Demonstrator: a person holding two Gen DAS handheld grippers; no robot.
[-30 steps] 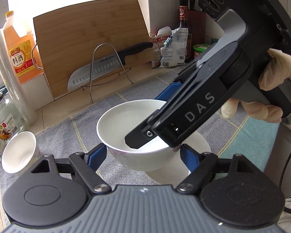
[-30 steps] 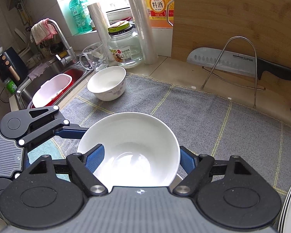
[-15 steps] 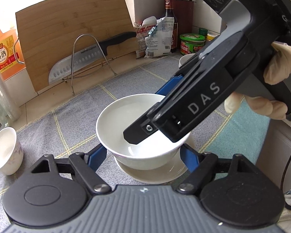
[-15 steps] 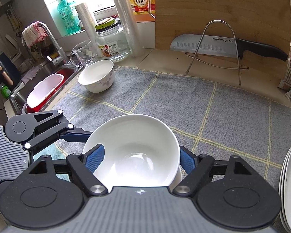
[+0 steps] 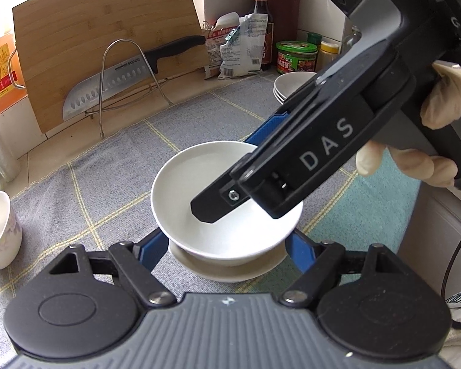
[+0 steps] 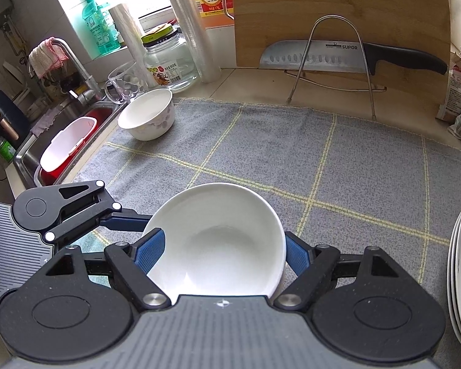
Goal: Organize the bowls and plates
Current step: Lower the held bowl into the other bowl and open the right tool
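Between the blue fingers (image 6: 149,250) of both grippers sits a white porcelain bowl (image 6: 218,243), nested on another bowl (image 5: 227,266): the right gripper (image 6: 219,250) is loosening its grasp, the left gripper (image 5: 227,246) merely brackets it, and this stiff, slick, breakable ware is probably best gripped across its rim.

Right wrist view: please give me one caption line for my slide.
Right claw around a white bowl, opening, above the grey cloth; left claw alongside.

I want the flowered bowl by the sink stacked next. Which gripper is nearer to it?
Left. The left gripper sits on the sink side of the white bowl, toward the flowered bowl. The right gripper straddles the white bowl, farther away.
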